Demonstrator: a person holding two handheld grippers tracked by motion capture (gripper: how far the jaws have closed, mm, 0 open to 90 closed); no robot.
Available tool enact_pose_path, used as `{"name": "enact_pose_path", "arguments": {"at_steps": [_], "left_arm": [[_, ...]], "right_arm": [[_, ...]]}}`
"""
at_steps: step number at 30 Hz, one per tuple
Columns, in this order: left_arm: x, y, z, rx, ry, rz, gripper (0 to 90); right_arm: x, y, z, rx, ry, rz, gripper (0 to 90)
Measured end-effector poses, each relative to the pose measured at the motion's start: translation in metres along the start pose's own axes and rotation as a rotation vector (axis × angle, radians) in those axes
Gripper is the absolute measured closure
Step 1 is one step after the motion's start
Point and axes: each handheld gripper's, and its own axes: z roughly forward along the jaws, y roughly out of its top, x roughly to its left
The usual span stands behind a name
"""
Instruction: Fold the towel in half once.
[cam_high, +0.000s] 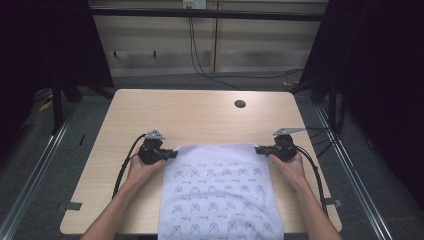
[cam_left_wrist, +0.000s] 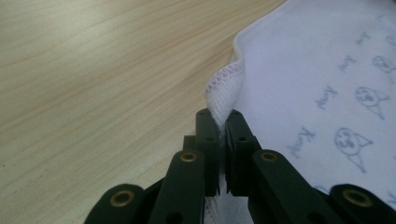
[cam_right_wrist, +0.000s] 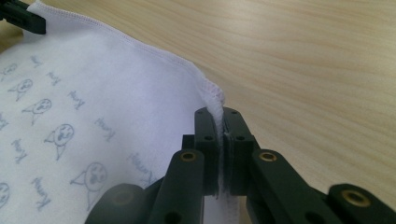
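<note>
surface: light wood table, round hole | room: dark curtains, grey floor | cloth: flat at near edge | left gripper, right gripper: each pinching 1 far corner

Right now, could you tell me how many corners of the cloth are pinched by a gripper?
2. The left gripper is shut on the far left corner of the white printed cloth, and the right gripper on its far right corner. The near corners are out of view.
</note>
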Motion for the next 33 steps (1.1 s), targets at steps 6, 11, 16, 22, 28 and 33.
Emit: {"name": "enact_pose_path", "arguments": {"at_steps": [6,11,16,22,28,33], "left_arm": [[-0.004,0.005,-0.014,-0.041,-0.020,-0.011,86.5],[-0.001,0.011,-0.028,-0.128,-0.041,-0.017,86.3],[0.005,0.024,-0.045,-0.198,-0.028,-0.054,86.5],[0.007,0.043,-0.060,-0.264,-0.034,-0.056,86.8],[0.008,0.065,-0.075,-0.308,0.010,-0.040,86.8],[0.012,0.087,-0.086,-0.338,0.038,-0.033,86.8]], "right_arm": [[0.000,0.005,-0.009,-0.034,0.025,0.017,86.2],[0.003,0.016,-0.018,-0.085,0.054,0.018,86.3],[0.005,0.035,-0.032,-0.119,0.048,-0.009,86.3],[0.006,0.066,-0.051,-0.218,0.043,-0.018,86.2],[0.005,0.094,-0.058,-0.228,0.030,-0.032,86.3],[0.004,0.114,-0.063,-0.247,0.015,-0.038,86.3]]}}
